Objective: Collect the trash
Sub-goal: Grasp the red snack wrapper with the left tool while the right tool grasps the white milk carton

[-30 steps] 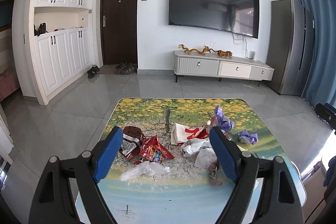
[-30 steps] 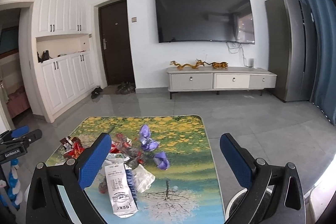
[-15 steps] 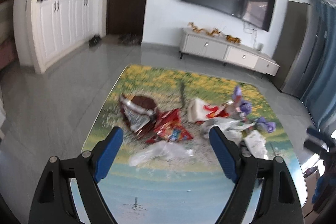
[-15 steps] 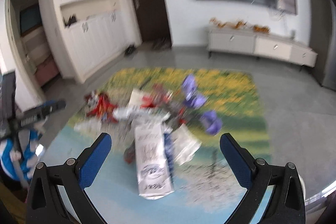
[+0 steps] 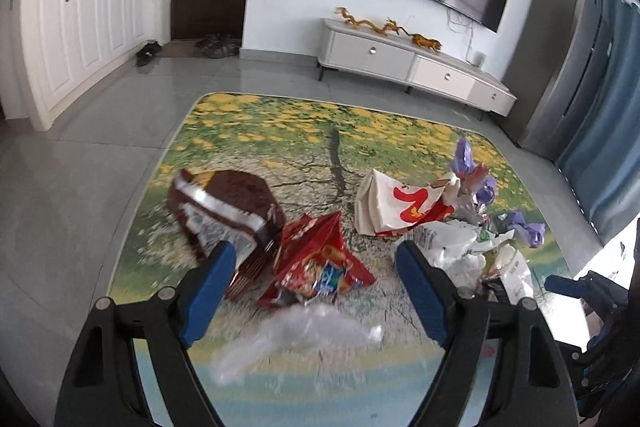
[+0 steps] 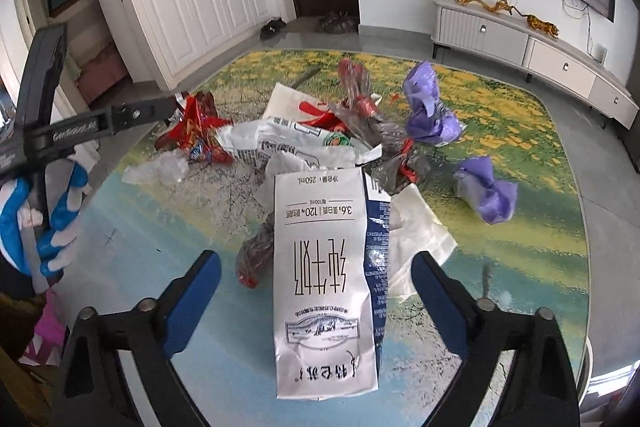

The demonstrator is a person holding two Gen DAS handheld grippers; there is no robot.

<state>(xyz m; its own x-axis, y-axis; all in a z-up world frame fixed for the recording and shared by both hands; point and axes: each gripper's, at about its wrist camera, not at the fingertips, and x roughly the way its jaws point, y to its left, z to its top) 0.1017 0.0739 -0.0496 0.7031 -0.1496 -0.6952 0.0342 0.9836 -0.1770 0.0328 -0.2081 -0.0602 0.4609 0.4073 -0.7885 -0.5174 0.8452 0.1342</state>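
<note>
Hovering left gripper [image 5: 316, 267]: your jaws apart, just narrowing, red snack bag [image 5: 320, 263] at 12 o'clock.
Right gripper [image 6: 316, 275]: your jaws apart, just narrowing, straddling milk carton [image 6: 324, 283].

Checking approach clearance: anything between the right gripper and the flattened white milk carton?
Nothing visible. The right gripper is open and the white milk carton lies flat on the table directly between its fingers, its top bare. A crumpled dark wrapper touches its left edge, a white wrapper its right.

Flattened milk carton [image 6: 326, 267] among table [image 6: 160, 227] litter
</note>
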